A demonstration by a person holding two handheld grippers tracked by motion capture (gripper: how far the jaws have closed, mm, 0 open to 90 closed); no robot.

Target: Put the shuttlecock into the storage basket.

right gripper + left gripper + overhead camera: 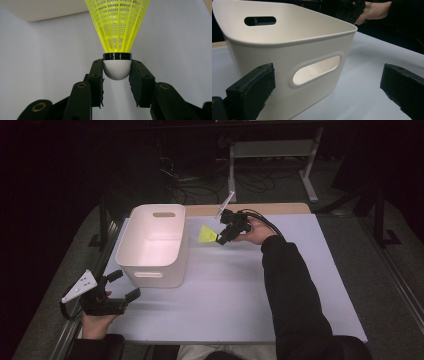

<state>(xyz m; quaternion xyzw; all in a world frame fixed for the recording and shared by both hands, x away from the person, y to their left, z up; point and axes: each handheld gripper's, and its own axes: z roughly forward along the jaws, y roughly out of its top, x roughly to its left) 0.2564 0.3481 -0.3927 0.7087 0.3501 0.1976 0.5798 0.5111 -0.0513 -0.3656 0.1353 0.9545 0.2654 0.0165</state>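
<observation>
At the near left corner of a pale lavender-grey tabletop, a person's left hand holds the left gripper with its two black jaws spread wide and empty, aimed at the near end wall of a white rectangular plastic bin with oval handle cut-outs; the left gripper view shows the bin just ahead of the jaws, not touched by them. Farther back, past the bin's right side, the right hand reaches in on a dark sleeve and holds the right gripper, whose jaws pinch the white rounded cork of a yellow plastic mesh shuttlecock. From above, the shuttlecock lies just beside the bin's far right corner, skirt pointing toward the bin, low over the table. Beyond the table, cables and a metal frame sit on the dark floor.
</observation>
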